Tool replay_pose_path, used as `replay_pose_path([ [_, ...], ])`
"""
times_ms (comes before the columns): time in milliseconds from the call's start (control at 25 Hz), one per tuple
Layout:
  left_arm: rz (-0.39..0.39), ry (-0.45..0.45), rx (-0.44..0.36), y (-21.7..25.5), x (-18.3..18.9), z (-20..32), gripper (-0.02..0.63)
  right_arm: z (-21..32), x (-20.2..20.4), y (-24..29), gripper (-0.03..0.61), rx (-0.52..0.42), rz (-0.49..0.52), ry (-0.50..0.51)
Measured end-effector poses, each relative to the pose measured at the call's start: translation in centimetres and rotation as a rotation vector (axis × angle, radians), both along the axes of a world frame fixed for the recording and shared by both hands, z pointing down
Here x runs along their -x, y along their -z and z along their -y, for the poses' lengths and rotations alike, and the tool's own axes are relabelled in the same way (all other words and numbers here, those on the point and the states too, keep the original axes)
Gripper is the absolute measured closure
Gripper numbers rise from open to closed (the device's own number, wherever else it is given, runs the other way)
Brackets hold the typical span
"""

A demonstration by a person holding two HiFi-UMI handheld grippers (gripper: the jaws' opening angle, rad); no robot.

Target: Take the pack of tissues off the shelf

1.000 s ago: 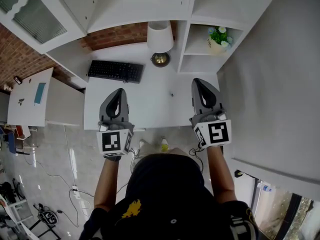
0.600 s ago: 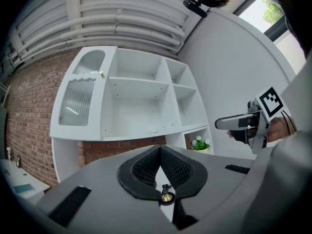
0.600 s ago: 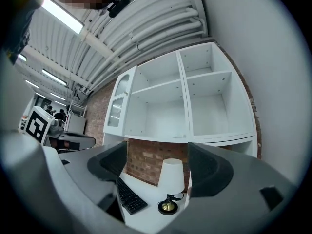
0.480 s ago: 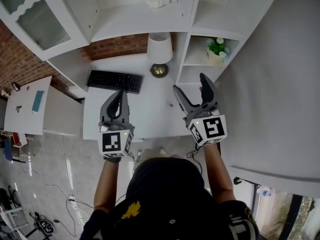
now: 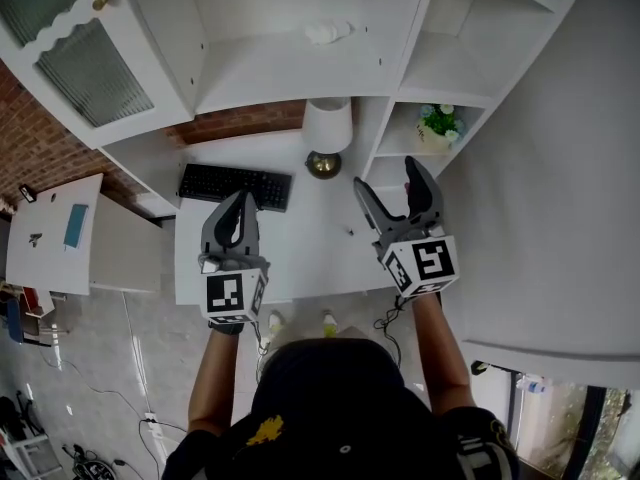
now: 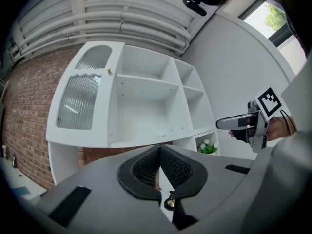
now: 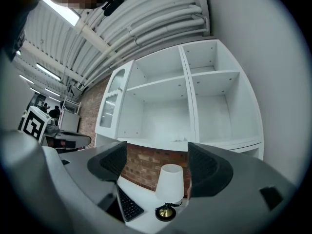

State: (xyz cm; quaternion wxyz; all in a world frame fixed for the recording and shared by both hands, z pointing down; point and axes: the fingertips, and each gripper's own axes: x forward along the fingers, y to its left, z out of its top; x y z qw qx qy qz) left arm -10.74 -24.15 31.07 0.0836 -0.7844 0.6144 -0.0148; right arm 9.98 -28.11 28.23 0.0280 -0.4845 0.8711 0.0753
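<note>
The pack of tissues is a small white bundle lying on the wide middle shelf of the white wall unit. It shows tiny in the left gripper view and in the right gripper view. My left gripper is shut and empty, held over the desk well below the shelf. My right gripper has just opened its jaws wide, and nothing is between them. In the right gripper view the open gripper frames the lamp and the shelf. Both grippers are far short of the tissues.
On the white desk stand a lamp with a white shade and a black keyboard. A potted plant sits in a low right cubby. A glass-door cabinet closes the unit's left side. A white wall runs along the right.
The right gripper's jaws went from shut to wide open. Both grippers moved up and forward towards the shelf unit, which now fills more of the head view.
</note>
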Motion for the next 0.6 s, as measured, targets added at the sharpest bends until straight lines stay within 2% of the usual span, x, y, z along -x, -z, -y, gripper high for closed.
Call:
replay_pose_path([
  [440,-0.014,-0.079,-0.014,1.9,5.3,3.7,0.597,5.8,5.1,3.3,0.239,-0.012,-0.082,-0.062],
  [600,0.001,-0.087,-0.061,3.4,6.4,5.8,0.597,9.1,7.2,5.7,0.239,-0.018,-0.110,-0.043],
])
